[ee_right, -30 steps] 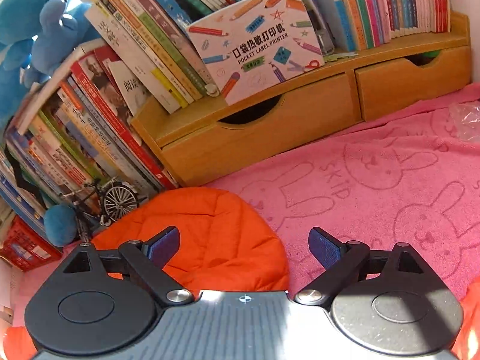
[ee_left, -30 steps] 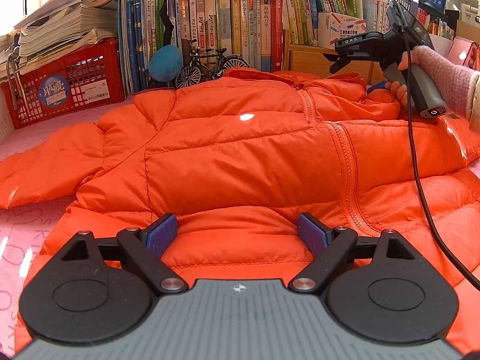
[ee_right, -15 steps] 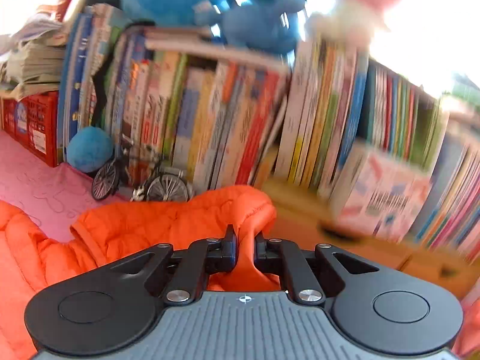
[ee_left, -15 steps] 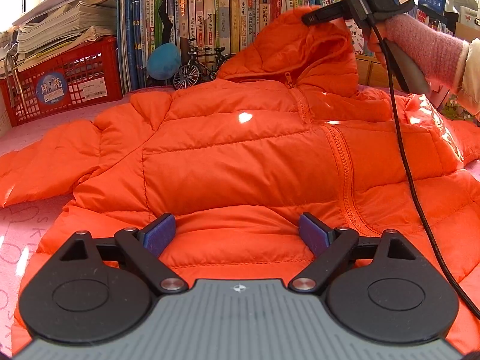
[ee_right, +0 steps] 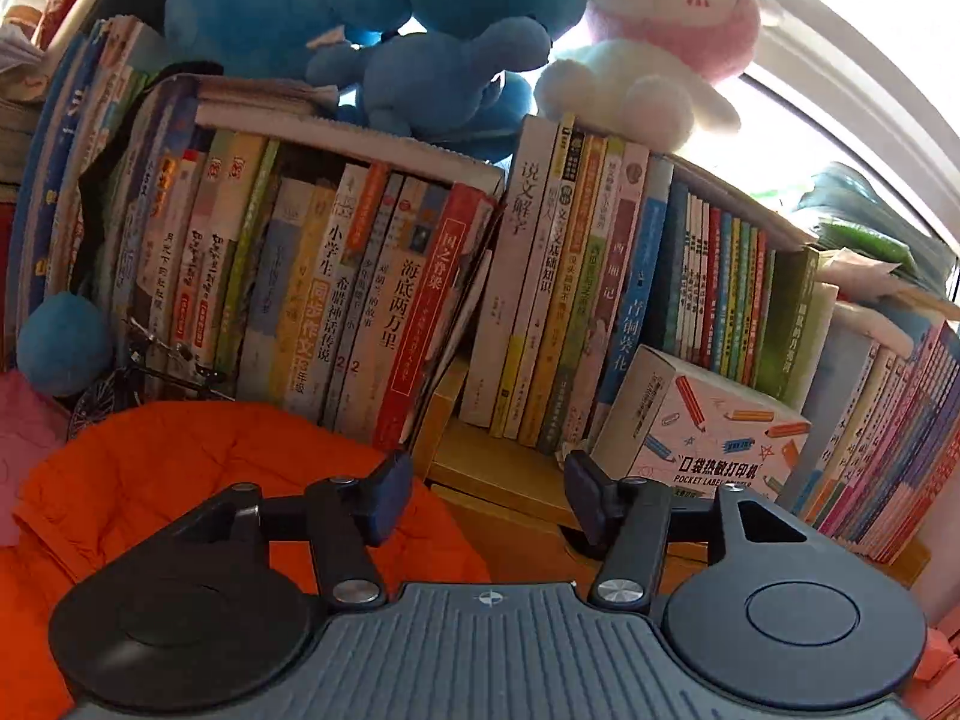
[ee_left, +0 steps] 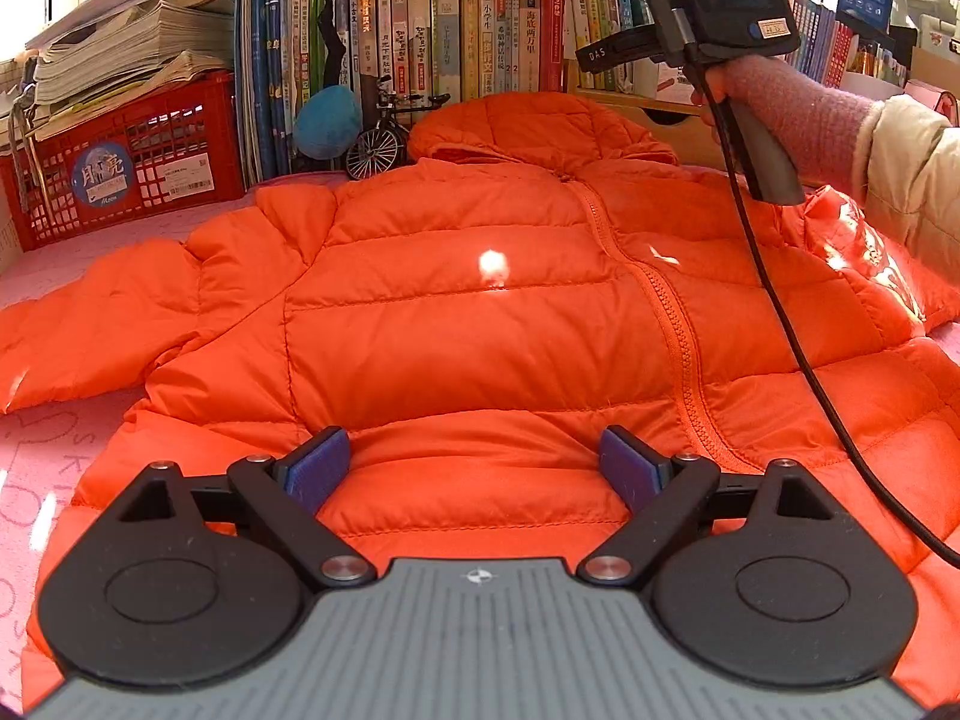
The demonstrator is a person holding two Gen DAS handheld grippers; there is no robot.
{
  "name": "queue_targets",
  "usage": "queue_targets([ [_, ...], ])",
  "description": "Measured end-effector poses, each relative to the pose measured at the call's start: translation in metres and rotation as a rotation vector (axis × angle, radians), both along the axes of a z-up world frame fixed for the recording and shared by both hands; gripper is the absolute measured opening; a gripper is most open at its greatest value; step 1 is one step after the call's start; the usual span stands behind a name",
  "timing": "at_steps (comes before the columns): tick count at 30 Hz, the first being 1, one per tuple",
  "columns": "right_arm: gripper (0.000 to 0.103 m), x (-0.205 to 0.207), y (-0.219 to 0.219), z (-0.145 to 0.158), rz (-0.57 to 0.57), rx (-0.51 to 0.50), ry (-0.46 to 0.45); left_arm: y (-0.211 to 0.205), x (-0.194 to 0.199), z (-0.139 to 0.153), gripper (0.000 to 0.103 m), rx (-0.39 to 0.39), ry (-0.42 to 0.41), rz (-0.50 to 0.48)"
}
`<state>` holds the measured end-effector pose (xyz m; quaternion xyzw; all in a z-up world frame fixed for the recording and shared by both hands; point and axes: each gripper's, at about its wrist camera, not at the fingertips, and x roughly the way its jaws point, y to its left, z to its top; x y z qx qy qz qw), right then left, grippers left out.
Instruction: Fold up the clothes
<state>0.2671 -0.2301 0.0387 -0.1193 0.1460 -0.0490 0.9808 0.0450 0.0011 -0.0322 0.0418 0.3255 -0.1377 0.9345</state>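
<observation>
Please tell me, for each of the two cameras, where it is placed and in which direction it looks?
Left wrist: sits behind the open left gripper, looking down across the orange jacket toward the bookshelf; the right gripper and a pink sleeve show.
Right wrist: sits behind the right gripper, jaws opening with nothing between them, facing the books and plush toys.
Shared: the jacket's hood, the toy bicycle.

Orange jacket flat on pink blanket
</observation>
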Motion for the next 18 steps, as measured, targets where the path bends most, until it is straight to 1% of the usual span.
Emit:
queue_targets([
  [1,0.075,-0.012,-0.001,0.005,0.023,0.048,0.000,0.001,0.000,0.000,0.091,-0.003,0.000,0.000],
  [3,0.077,-0.047,0.007,0.015,0.135,0.121,0.015,0.004,0.000,0.001,0.091,-0.026,-0.003,0.010],
  [4,0.082,-0.066,0.011,0.020,0.196,0.155,0.024,0.008,-0.001,0.003,0.091,-0.047,-0.007,0.023],
  [6,0.086,-0.099,0.024,0.018,0.250,0.103,0.008,0.017,-0.001,0.009,0.087,-0.087,-0.023,0.052],
  [8,0.088,-0.127,0.034,0.012,0.281,0.045,-0.013,0.027,0.002,0.024,0.087,-0.118,-0.055,0.088],
  [9,0.091,-0.136,0.034,0.007,0.288,0.038,-0.013,0.030,0.007,0.033,0.087,-0.123,-0.070,0.104],
  [10,0.092,-0.142,0.032,0.002,0.290,0.034,-0.003,0.031,0.012,0.043,0.087,-0.116,-0.097,0.135],
  [12,0.092,-0.148,0.028,-0.009,0.281,0.011,0.026,0.026,0.024,0.057,0.087,-0.061,-0.173,0.191],
  [14,0.092,-0.153,0.025,-0.021,0.264,-0.045,0.052,0.013,0.037,0.061,0.087,0.034,-0.250,0.235],
  [16,0.092,-0.163,0.024,-0.033,0.265,-0.108,0.067,-0.002,0.056,0.053,0.087,0.122,-0.264,0.263],
  [18,0.093,-0.173,0.020,-0.043,0.279,-0.144,0.085,-0.011,0.071,0.043,0.087,0.162,-0.237,0.276],
])
